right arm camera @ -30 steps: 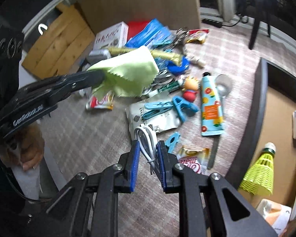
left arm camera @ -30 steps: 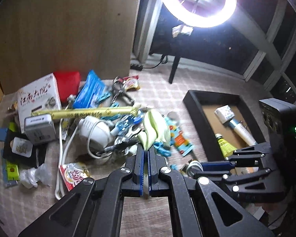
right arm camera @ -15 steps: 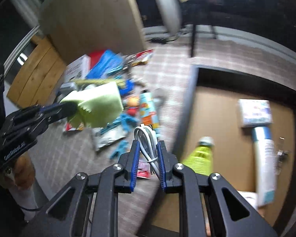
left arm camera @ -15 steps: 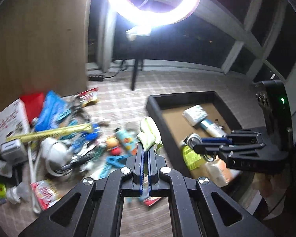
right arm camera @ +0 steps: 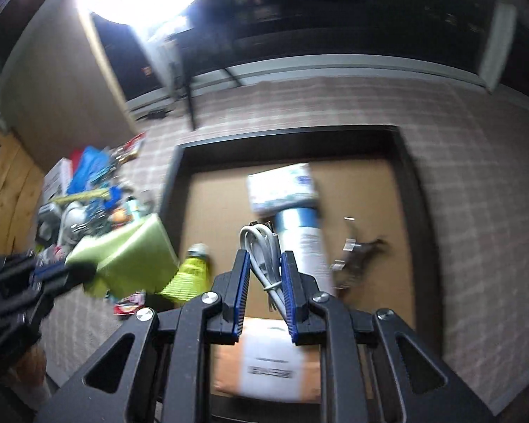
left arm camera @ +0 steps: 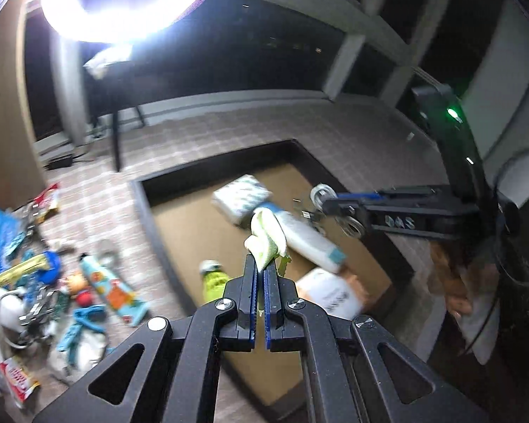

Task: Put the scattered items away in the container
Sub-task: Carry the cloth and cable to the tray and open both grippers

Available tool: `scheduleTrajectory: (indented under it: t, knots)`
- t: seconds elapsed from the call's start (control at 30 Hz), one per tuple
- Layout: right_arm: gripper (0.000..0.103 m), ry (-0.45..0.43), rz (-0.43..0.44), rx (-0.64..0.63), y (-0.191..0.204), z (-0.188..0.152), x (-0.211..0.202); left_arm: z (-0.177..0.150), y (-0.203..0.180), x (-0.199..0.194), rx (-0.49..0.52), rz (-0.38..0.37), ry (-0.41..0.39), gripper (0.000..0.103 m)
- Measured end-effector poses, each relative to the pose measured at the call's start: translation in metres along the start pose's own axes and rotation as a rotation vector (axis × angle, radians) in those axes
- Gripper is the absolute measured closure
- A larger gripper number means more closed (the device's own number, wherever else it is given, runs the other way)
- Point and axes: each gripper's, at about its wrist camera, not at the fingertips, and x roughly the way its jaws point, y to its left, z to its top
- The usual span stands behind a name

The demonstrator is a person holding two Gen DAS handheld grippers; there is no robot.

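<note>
Your left gripper [left arm camera: 259, 264] is clamped on the pale green cloth [left arm camera: 266, 238], which bunches up just past its fingertips, above the black container [right arm camera: 180, 162]. Your right gripper [right arm camera: 264, 264] is closed on a coiled white cable [right arm camera: 261, 250], also held over the container's brown floor. Inside lie a white tube [right arm camera: 308, 243], a white packet [right arm camera: 282, 185], a yellow-green shuttlecock [right arm camera: 190, 275] and a labelled orange parcel [right arm camera: 271, 366]. The remaining clutter [left arm camera: 53, 292] sits on the checked surface left of the container.
</note>
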Motion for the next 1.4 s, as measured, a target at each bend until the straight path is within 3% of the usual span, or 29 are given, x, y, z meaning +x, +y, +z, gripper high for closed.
scheduleTrajectory:
  t: [0.1, 0.17, 0.23, 0.53, 0.8, 1.1, 1.27, 1.4]
  knots:
    - [0.084, -0.006, -0.029, 0.016, -0.015, -0.002, -0.004, 0.000, -0.015, 0.007, 0.023, -0.007, 0.024, 0.091]
    - [0.078, -0.002, -0.044, 0.006, -0.017, -0.003, -0.006, -0.001, -0.019, 0.007, 0.037, 0.008, 0.021, 0.064]
    - [0.068, -0.006, -0.046, -0.001, -0.015, -0.003, -0.007, -0.003, -0.015, 0.004, 0.038, 0.025, 0.010, 0.066]
    - [0.067, -0.011, 0.018, -0.089, 0.032, 0.003, 0.000, -0.018, 0.042, -0.016, -0.074, 0.120, -0.005, 0.066]
    - [0.067, 0.026, 0.099, -0.203, 0.097, 0.010, 0.025, -0.046, 0.127, -0.049, -0.231, 0.260, -0.017, 0.066]
    - [0.067, 0.086, 0.159, -0.295, 0.156, 0.008, 0.056, -0.104, 0.234, -0.103, -0.420, 0.437, -0.011, 0.066]
    - [0.067, 0.124, 0.176, -0.343, 0.180, 0.004, 0.072, -0.141, 0.269, -0.122, -0.523, 0.474, 0.009, 0.067]
    - [0.067, 0.158, 0.183, -0.372, 0.197, 0.003, 0.089, -0.159, 0.284, -0.121, -0.584, 0.453, 0.029, 0.067]
